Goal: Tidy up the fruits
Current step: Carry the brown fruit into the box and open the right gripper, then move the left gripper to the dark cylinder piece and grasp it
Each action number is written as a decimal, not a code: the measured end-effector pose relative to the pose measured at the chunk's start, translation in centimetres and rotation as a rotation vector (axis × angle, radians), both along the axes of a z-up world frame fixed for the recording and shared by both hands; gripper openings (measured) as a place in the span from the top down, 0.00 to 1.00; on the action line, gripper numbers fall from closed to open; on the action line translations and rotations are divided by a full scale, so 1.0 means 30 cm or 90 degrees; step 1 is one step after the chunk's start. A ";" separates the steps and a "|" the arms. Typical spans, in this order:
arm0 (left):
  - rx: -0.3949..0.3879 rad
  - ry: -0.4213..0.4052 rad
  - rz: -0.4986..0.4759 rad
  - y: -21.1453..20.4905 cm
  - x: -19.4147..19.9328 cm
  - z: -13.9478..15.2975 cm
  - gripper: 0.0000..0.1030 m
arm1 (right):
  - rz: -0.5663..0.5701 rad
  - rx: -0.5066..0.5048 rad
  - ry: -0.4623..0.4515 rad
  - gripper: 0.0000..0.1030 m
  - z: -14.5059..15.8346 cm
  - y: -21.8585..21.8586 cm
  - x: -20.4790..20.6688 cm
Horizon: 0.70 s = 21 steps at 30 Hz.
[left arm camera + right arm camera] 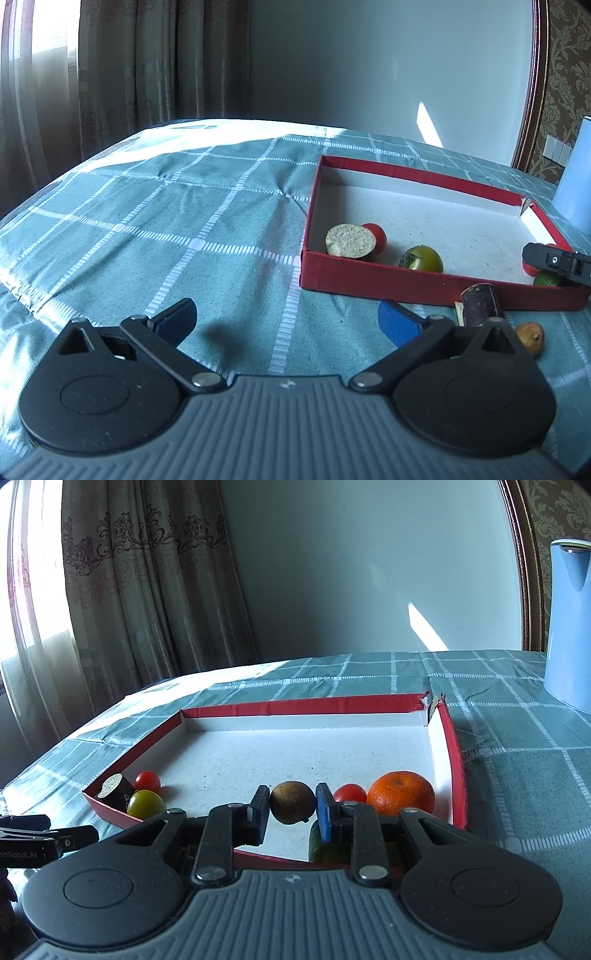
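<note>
Your right claw (pixel 291 810) is gripping a brown kiwi (pixel 292 802) between its two blue pads, holding it just above the near edge of the red box (pixel 452 753). Your left claw (pixel 286 319) is hanging spread wide with nothing in it over the checked green cloth (pixel 147 221) on the counter, near the box's left front corner. Just beside its right finger, outside the box, a dark cut stalk piece (pixel 480 304) and a small yellowish fruit (pixel 530 334) are lying on the cloth. Under your right claw a green fruit (pixel 317 843) is sitting partly hidden against the near wall. To its right, a red tomato (pixel 350 792) and an orange mandarin (pixel 402 792) are resting side by side. In the left corner, a green tomato (pixel 146 804), a second stalk piece (pixel 114 788) and a small red tomato (pixel 147 780) are sitting close together. Farther off to the right, a pale blue kettle (pixel 569 627) is standing on the cloth.
</note>
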<state>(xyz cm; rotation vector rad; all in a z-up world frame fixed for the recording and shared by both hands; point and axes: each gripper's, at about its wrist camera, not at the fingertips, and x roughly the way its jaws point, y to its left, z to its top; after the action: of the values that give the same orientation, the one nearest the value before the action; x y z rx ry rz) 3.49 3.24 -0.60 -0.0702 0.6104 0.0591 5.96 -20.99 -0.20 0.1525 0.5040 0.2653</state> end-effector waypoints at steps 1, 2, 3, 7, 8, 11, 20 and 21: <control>0.000 0.000 0.000 0.001 -0.001 0.000 0.00 | 0.000 0.005 0.001 0.75 0.000 -0.004 0.001; 0.000 0.000 -0.001 0.000 0.000 0.000 0.00 | -0.001 0.011 0.000 0.74 0.000 -0.008 0.000; 0.000 0.000 0.000 0.000 0.000 0.000 0.00 | -0.001 0.014 -0.001 0.72 0.000 -0.010 -0.001; -0.002 -0.001 0.000 0.000 0.000 0.001 0.00 | -0.021 0.018 -0.015 0.66 0.005 -0.017 -0.018; -0.003 -0.002 0.000 0.000 -0.001 0.001 0.00 | -0.035 0.026 -0.023 0.63 0.008 -0.030 -0.030; -0.006 -0.005 0.000 0.002 -0.004 0.003 0.00 | -0.063 0.045 -0.044 0.56 0.017 -0.067 -0.070; -0.009 -0.024 -0.010 -0.004 -0.025 0.015 0.00 | -0.180 0.084 -0.109 0.47 0.020 -0.219 -0.233; -0.012 -0.025 -0.015 -0.004 -0.028 0.015 0.00 | -0.191 0.096 -0.113 0.41 0.018 -0.237 -0.240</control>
<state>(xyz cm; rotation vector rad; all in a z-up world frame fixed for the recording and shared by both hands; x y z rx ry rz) 2.65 3.13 -0.14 -0.0820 0.5724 0.0298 -1.23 -28.11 0.34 0.3448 0.2792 0.0213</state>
